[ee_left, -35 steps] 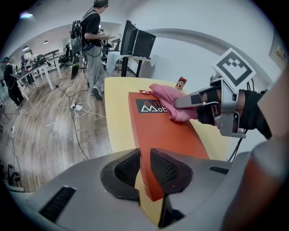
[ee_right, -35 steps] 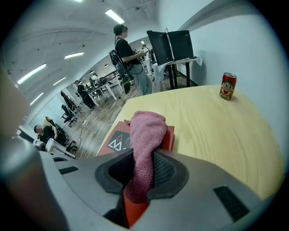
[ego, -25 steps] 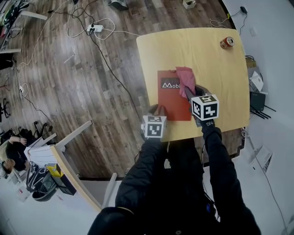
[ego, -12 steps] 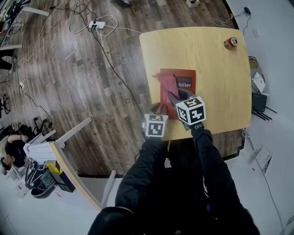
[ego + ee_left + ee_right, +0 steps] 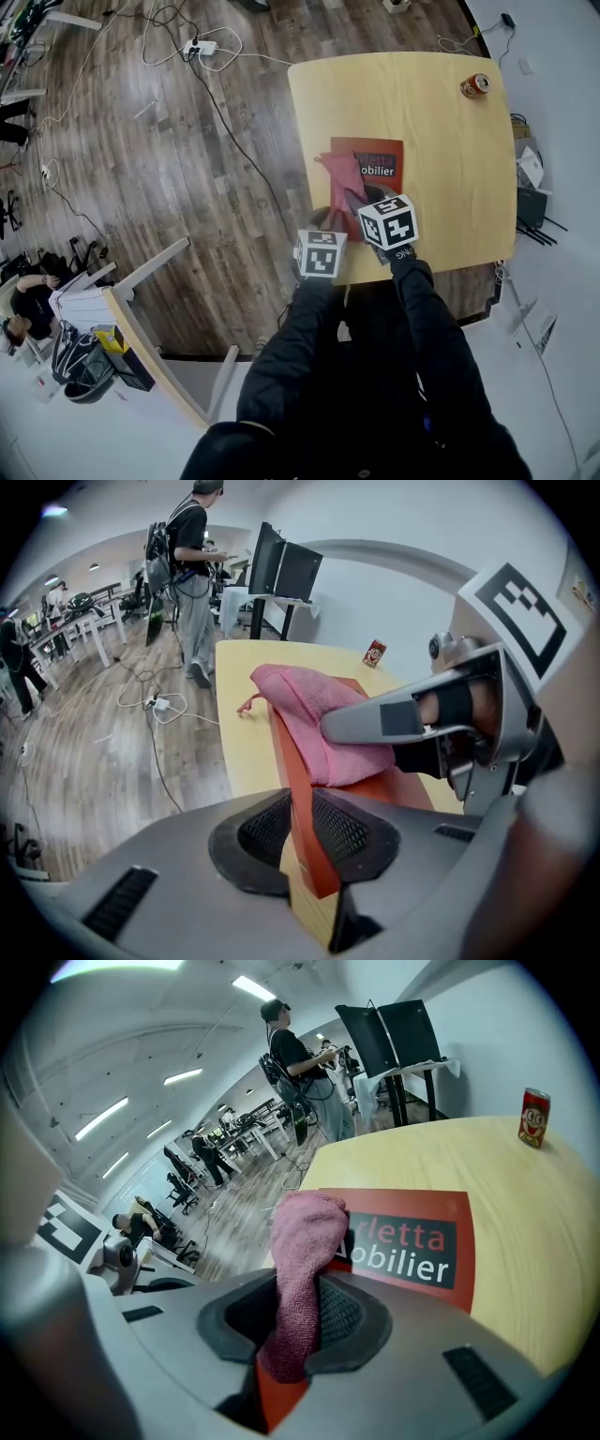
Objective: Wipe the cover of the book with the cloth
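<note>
Yellow table (image 5: 450,169) on a dark plank floor (image 5: 141,187), cables (image 5: 202,80) trailing across it. Red book (image 5: 386,185) lies flat toward the table's near left edge, with a pink cloth (image 5: 342,173) draped on its left half. The right gripper (image 5: 298,1316) is clamped on the cloth and the left gripper (image 5: 305,841) on the book's near left corner. A red can (image 5: 474,85) stands upright by the far right corner, well apart.

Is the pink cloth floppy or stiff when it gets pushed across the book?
Probably floppy: the pink cloth bunches and droops where the right hand-held gripper pinches it. It looks fuzzy, so it likely drags rather than slides on the book. It seems light too, since a small pinch carries it.
</note>
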### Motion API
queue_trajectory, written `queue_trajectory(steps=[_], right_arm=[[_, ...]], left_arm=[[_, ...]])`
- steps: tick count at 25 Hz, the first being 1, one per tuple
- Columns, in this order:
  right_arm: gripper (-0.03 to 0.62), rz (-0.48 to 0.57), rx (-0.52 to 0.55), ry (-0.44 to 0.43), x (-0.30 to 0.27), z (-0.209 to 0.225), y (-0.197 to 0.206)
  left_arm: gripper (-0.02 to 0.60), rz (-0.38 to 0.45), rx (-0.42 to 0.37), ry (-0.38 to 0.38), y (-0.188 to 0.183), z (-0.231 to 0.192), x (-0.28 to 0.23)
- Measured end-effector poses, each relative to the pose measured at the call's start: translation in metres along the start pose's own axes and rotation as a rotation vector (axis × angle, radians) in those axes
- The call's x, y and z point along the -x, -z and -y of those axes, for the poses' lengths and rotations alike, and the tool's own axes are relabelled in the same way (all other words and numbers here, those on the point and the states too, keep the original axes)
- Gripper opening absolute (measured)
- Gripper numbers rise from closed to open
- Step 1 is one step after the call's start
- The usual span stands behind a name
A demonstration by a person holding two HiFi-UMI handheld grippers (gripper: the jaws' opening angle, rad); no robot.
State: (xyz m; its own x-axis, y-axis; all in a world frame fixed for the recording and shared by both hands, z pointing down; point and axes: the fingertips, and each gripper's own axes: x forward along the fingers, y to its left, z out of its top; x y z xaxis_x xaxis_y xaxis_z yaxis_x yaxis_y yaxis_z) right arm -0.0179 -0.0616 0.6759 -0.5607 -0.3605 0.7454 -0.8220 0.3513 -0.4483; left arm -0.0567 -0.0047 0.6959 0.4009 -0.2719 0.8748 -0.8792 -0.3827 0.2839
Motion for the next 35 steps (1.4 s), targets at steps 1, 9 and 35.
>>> queue_trajectory(steps=[1, 9, 35], right_arm=[[0.1, 0.0, -0.005, 0.005, 0.002, 0.002, 0.001], [0.1, 0.011, -0.042, 0.042, 0.017, 0.022, 0.01], [0.1, 0.092, -0.084, 0.058, 0.068, 0.041, 0.017]], left_arm=[[0.095, -0.001, -0.001, 0.001, 0.0, 0.0, 0.001], [0.094, 0.0, -0.004, -0.004, 0.0, 0.0, 0.0], [0.095, -0.002, -0.005, -0.013, -0.002, 0.002, 0.001]])
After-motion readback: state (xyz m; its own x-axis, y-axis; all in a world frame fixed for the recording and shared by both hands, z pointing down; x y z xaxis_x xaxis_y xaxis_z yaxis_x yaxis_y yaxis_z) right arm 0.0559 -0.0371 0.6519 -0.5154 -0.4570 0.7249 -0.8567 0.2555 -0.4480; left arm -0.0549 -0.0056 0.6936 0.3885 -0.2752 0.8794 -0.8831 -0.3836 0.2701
